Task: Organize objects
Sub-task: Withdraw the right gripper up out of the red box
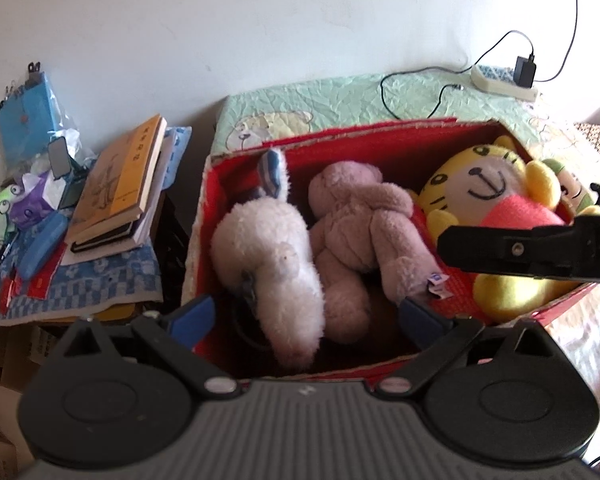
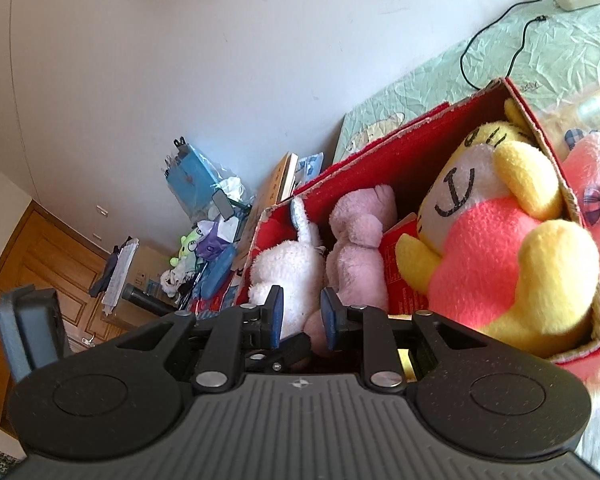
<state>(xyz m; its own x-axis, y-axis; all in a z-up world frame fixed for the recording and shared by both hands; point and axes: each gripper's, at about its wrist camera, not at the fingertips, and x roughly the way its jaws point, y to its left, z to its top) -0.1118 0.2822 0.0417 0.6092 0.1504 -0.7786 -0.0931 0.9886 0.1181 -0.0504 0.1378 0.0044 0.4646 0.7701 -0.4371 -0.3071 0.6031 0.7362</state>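
While both tools [image 1: 306,318] [image 2: 300,316] gape empty: fluffy plush toys [image 1: 268,256] in red cardboard box [image 1: 380,140].

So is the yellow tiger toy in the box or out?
In. The tiger lies inside the red box, at its right end beside the pink bear.

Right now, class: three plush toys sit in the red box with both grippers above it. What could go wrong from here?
1. The yellow tiger plush bulges over the red box's rim and might tumble out.
2. The right gripper hangs close over the tiger and could snag it.
3. A pink plush outside the box could get knocked.
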